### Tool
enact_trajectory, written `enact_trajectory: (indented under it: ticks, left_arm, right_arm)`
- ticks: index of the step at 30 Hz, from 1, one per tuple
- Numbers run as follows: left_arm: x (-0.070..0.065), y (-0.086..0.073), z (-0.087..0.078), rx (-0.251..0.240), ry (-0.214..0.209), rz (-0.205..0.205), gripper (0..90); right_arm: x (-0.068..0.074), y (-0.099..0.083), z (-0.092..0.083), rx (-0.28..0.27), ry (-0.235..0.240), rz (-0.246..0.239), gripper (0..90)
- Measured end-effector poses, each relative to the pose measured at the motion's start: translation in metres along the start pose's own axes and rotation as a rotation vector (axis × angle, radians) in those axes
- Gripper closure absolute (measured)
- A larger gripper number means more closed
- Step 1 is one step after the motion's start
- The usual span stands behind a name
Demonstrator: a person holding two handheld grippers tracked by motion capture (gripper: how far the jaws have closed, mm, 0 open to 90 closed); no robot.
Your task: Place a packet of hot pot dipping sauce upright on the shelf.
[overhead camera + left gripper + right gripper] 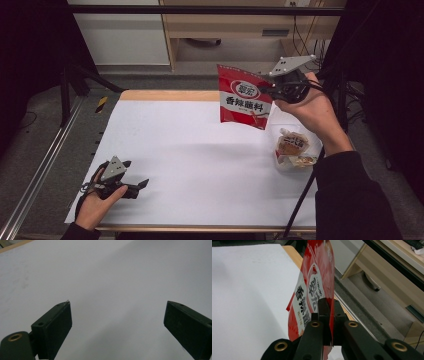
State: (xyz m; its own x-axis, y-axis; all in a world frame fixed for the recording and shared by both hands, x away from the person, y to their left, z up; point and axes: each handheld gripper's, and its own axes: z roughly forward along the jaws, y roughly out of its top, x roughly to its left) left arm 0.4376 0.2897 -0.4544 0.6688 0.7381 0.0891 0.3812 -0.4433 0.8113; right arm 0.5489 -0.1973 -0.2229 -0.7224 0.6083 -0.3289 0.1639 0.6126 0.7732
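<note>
One red packet [243,96] pinched in right claw [267,90], carried over worktop [190,165]; left claw [141,185] wide open, empty. Next: lower it, release.

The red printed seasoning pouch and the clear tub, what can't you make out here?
- Red printed seasoning pouch: in the right gripper view, its lower edge sits behind the right gripper.
- Clear plastic tub: in the high view, the wrappers' print is too small to read.

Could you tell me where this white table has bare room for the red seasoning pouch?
The white table is bare between the left gripper and the clear plastic tub of snack packets. It is crowded at the right edge, where the right gripper holds the red seasoning pouch.
</note>
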Motion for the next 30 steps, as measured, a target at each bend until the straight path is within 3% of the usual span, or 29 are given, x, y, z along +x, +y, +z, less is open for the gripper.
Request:
enact_trajectory:
  ticks: [13,21,30]
  left_arm:
    - [0.000,0.000,0.001,0.007,-0.009,0.006,7.8]
    - [-0.002,0.000,0.002,0.012,-0.015,0.017,7.8]
    - [0.000,0.000,0.001,0.009,-0.010,0.010,7.8]
  right_arm:
    - [-0.012,-0.011,0.000,-0.014,-0.040,0.034,89.6]
    - [-0.021,-0.025,0.000,-0.014,-0.079,0.083,89.6]
    - [-0.042,-0.044,-0.006,-0.015,-0.153,0.156,89.6]
